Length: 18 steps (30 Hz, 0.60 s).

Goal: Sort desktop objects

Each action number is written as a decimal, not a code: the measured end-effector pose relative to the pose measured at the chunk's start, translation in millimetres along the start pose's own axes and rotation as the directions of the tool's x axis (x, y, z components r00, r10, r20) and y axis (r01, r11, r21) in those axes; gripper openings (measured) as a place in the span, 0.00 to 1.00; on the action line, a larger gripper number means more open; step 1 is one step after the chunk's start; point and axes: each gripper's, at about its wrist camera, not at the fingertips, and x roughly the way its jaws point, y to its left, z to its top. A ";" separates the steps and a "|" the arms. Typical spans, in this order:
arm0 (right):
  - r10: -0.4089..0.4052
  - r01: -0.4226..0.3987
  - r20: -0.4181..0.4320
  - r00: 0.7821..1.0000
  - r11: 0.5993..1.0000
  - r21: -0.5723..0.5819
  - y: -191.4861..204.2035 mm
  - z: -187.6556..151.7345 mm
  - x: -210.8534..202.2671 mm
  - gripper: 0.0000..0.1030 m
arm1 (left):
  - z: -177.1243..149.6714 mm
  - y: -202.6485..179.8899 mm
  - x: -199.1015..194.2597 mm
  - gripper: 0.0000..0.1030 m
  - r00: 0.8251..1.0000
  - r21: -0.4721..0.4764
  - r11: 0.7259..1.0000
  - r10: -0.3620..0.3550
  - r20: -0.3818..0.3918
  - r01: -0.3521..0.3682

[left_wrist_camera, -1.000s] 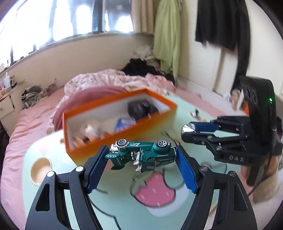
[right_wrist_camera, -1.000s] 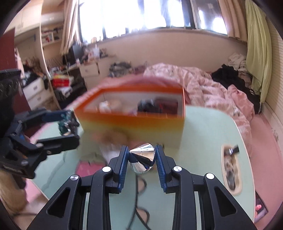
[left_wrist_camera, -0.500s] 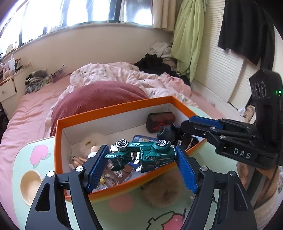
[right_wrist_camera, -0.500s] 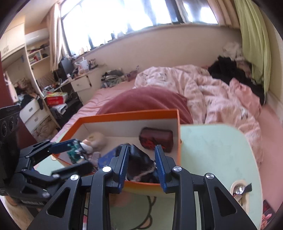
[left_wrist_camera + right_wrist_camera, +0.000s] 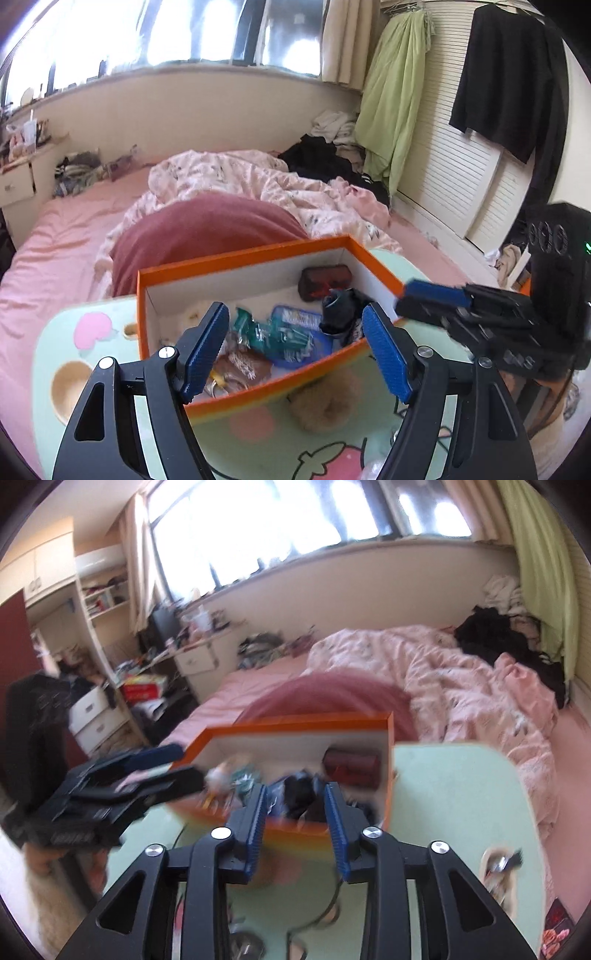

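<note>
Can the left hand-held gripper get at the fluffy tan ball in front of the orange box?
Probably yes: the left hand-held gripper is open and empty, and the fluffy tan ball lies uncovered just outside the orange box.

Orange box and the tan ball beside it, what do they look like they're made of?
Orange box: likely cardboard, matte, with thin straight walls that are white inside. Tan ball: seemingly plush or faux fur, with a fuzzy, soft-edged outline, though the blur leaves that open.
</note>
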 end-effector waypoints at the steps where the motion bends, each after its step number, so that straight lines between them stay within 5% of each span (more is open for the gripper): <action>1: 0.014 -0.014 -0.019 1.000 1.000 -0.015 3.4 -6.9 -1.7 0.48 | -4.4 2.4 1.9 0.73 1.000 -0.002 1.000 0.010 -0.012 -0.010; 3: 0.044 -0.049 -0.081 0.996 0.997 -0.060 12.5 -25.9 -4.7 0.58 | -10.3 7.9 2.0 0.73 0.999 -0.014 0.999 0.039 -0.024 -0.039; 7: 0.100 -0.122 -0.223 0.970 0.989 -0.088 24.9 -63.1 -3.4 0.58 | -23.1 20.8 -5.6 0.73 0.999 -0.070 0.997 0.026 -0.035 -0.028; 10: 0.068 -0.090 -0.235 0.970 0.992 -0.087 24.5 -72.3 1.1 0.57 | -30.7 22.8 -15.4 0.74 0.999 -0.065 0.997 0.028 -0.017 -0.030; 13: 0.057 -0.073 -0.270 0.961 0.996 -0.052 16.2 -73.6 13.7 0.31 | -34.0 20.6 -22.8 0.74 0.999 -0.054 0.998 0.038 -0.008 -0.038; 18: 0.014 -0.034 -0.252 0.968 0.997 -0.075 15.3 -76.3 10.5 0.29 | -38.8 16.6 -34.4 0.74 1.000 -0.052 0.999 0.009 0.002 -0.009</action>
